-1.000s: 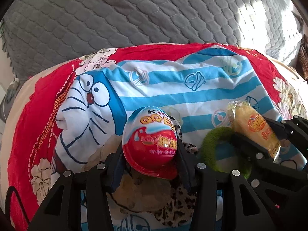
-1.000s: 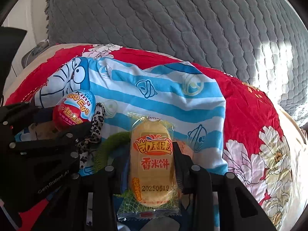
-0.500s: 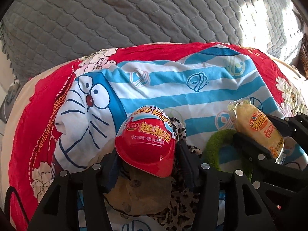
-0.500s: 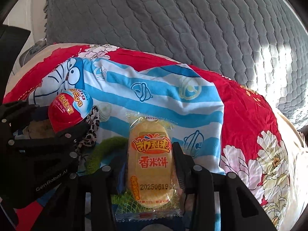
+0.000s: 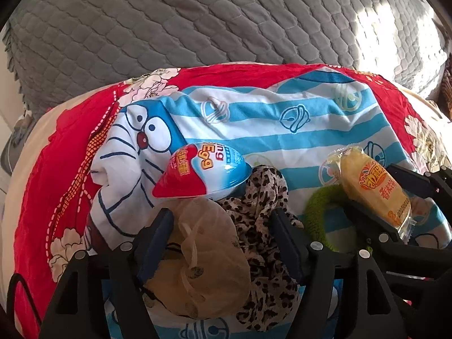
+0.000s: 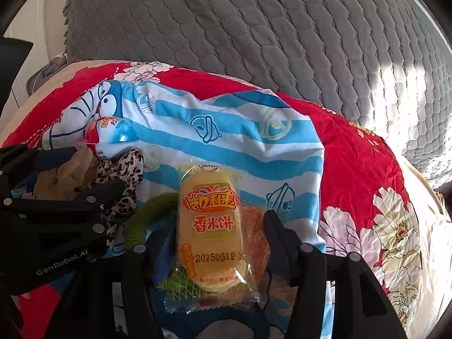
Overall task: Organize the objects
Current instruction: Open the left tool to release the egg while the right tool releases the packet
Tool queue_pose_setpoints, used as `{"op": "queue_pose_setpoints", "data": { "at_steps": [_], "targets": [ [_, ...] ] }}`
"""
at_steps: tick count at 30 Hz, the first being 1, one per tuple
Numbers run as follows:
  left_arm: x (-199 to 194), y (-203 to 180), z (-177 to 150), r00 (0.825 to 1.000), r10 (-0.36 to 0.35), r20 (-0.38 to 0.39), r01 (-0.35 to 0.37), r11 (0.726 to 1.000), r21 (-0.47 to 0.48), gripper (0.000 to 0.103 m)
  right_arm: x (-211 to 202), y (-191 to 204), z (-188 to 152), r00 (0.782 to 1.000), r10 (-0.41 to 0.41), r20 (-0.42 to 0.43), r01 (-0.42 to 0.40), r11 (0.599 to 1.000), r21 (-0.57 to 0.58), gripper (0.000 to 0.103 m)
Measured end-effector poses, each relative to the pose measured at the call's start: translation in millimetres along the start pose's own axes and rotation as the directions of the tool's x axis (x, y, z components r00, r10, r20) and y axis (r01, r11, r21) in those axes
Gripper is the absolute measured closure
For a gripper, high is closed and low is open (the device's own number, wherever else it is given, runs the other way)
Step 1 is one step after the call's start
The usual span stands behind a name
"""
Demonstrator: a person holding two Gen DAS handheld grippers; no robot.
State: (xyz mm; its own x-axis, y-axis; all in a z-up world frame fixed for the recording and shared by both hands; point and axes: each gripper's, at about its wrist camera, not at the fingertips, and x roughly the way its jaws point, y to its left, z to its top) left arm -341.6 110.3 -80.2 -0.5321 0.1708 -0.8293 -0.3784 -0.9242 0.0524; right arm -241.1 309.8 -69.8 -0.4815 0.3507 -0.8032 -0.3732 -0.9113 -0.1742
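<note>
Red-and-blue plastic catches my eye first: the toy egg (image 5: 202, 173) lies tipped on its side on the striped Doraemon cloth (image 5: 254, 130), just ahead of my left gripper (image 5: 221, 220), with "Egg" readable on its blue half and yellow Chinese characters on the red. My left tongs are spread and touch nothing of the egg; between the fingers I see a beige scrunchie (image 5: 197, 265) and a leopard-print scrunchie (image 5: 262, 214) heaped on the cloth. A green scrunchie (image 5: 322, 212) sits to the right of those.

On my right side, the rice cracker packet (image 6: 210, 226) lies lengthwise between the fingers of the right gripper (image 6: 217, 226). I can read "香米饼" in red, an orange banner of stylised characters above it, and the date stamp "20250619" lower down. The right finger stands clear of the wrapper with a gap beside it; the left finger is close against the packet, so I read these tongs as parted rather than pinching. From the right wrist view the left gripper's body shows "GenRobot.AI" in white.

Under everything is a red floral quilt (image 6: 358, 169), and behind it a grey quilted cover (image 6: 254, 28).
</note>
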Motion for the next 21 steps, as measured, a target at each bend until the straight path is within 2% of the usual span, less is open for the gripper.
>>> {"op": "queue_pose_setpoints", "data": {
  "at_steps": [10,21],
  "targets": [
    [-7.7,5.4,-5.3,1.000,-0.002,-0.002,0.002,1.000,-0.006,0.024,-7.0,-4.0,-0.7,1.000,-0.004,0.009,0.004,1.000,0.022,0.033],
    [-21.0,14.3,-8.7,1.000,0.002,0.007,-0.002,1.000,-0.015,0.018,-21.7,-6.8,0.3,0.999,-0.016,0.037,0.015,0.999,0.041,0.016]
  ]
}}
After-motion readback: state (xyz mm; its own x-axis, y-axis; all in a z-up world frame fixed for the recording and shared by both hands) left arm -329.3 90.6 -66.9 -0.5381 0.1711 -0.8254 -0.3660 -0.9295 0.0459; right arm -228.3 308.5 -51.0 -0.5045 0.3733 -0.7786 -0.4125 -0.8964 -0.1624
